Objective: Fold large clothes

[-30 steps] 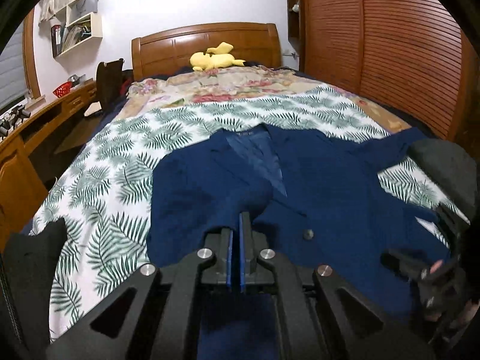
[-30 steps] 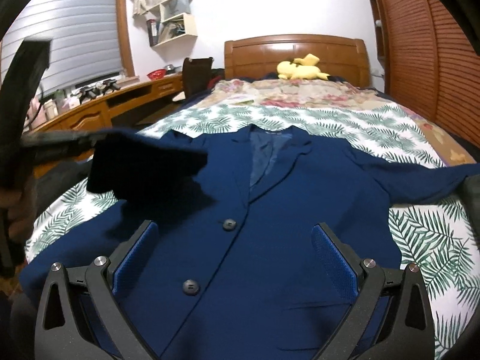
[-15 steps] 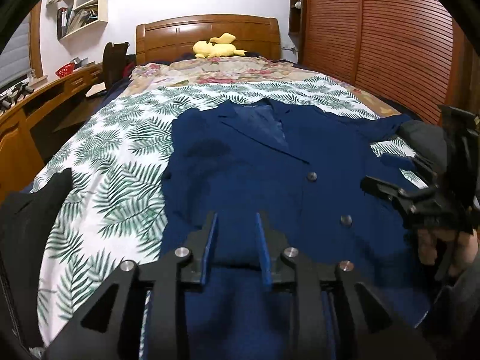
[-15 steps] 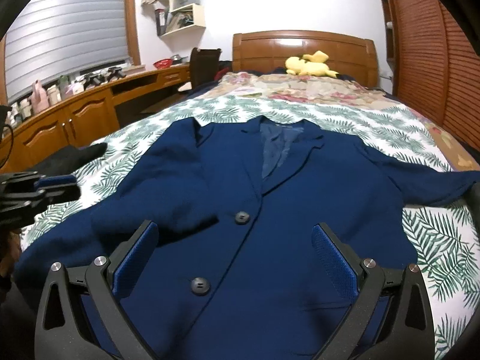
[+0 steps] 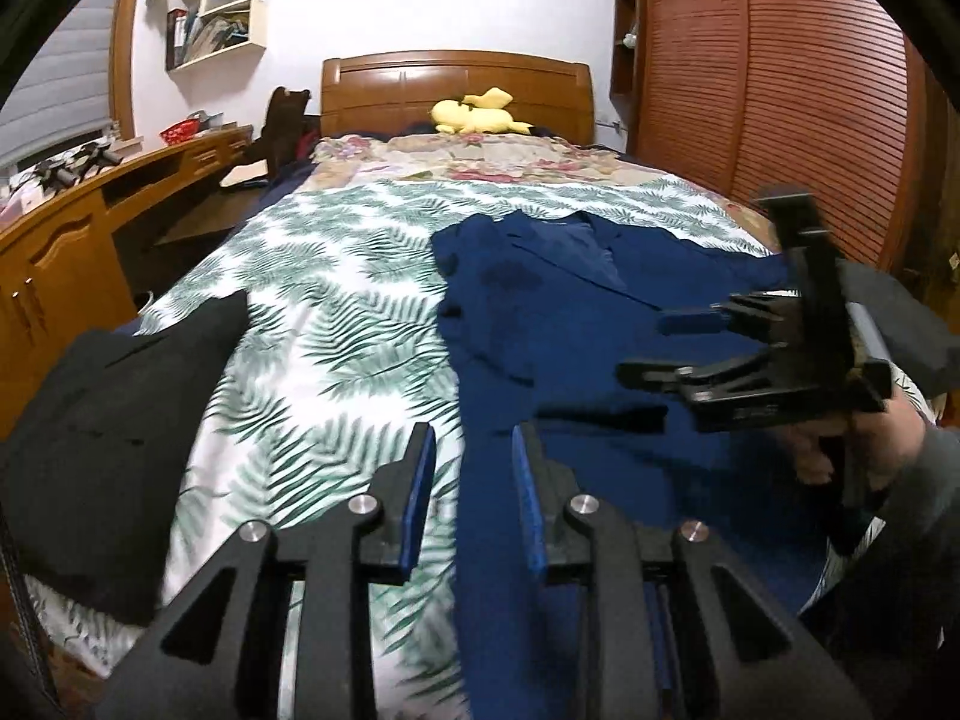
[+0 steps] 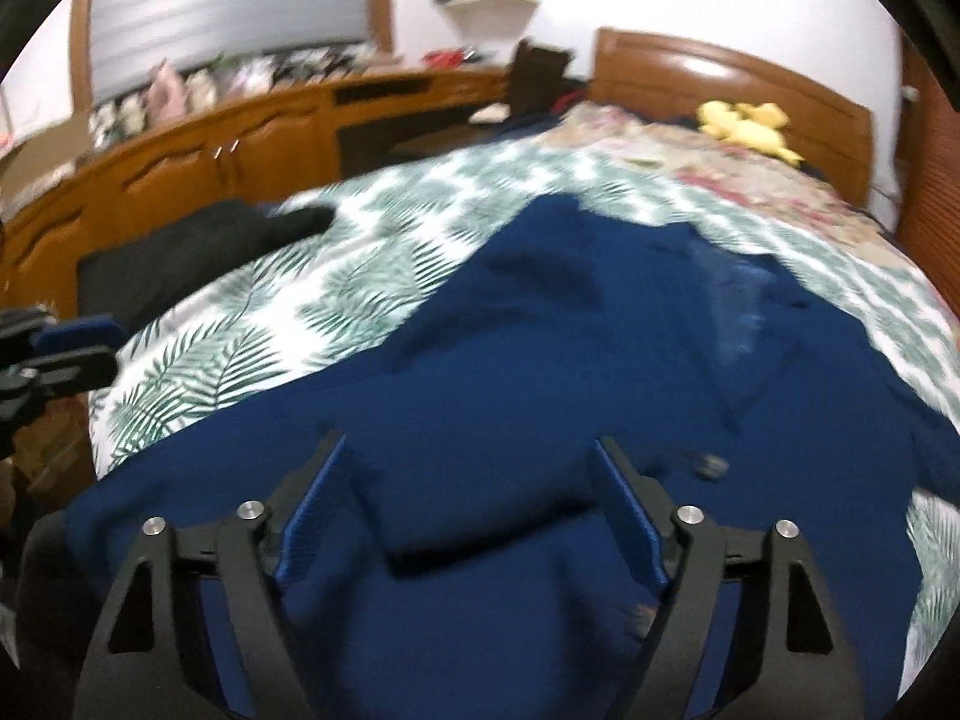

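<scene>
1. Left gripper (image 5: 471,480): jaws slightly apart, nothing between the pads; it hangs over the near left edge of the jacket.
2. Right gripper (image 6: 468,498): jaws wide and closing, no cloth pinched, above the jacket's lower front.
3. Navy jacket (image 6: 600,372): spread face up on the leaf-print bedspread (image 5: 336,312).
4. Yellow plush toy (image 5: 474,114): by the headboard
</scene>
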`<state>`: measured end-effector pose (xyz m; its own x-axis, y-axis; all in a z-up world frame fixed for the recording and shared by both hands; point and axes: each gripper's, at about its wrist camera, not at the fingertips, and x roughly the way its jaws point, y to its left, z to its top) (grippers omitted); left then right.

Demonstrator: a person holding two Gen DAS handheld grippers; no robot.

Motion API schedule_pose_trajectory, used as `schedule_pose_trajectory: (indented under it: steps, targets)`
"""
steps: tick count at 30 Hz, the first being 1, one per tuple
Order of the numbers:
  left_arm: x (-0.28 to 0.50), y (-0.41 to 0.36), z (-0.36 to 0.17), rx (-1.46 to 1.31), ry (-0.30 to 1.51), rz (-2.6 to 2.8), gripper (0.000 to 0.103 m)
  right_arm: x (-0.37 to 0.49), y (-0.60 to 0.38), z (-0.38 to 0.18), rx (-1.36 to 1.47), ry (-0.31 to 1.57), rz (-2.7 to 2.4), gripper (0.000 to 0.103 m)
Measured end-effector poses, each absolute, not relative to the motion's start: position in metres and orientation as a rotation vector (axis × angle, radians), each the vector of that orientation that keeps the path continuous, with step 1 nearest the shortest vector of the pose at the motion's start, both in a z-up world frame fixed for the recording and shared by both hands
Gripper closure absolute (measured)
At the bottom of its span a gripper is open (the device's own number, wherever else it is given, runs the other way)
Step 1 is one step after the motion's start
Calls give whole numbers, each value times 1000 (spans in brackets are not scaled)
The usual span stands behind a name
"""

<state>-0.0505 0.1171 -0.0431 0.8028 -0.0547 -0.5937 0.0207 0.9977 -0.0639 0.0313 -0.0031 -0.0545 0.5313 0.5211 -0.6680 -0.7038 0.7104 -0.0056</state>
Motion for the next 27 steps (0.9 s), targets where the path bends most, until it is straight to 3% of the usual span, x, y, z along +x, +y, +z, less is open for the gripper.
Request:
schedule_pose_trajectory:
  steps: [8,11,13,15,27]
  targets:
    - [-78,145,-43,-23,664,-2,79,35,69,-89,-456,822,777,29]
    - [-86,148,-43,-17,664,7,79,35,71,-95,-488,835,770,53]
    - [-91,149,-42,-22,668,9,79,35,67,-92,-480,833,768,78]
    - [-96,146,-40,-27,661,5,79,36,60,-88,-463,836,767,91]
    - [-103,107,-19,-52,607,-77,79,31,4,-24,-299,762,724,95]
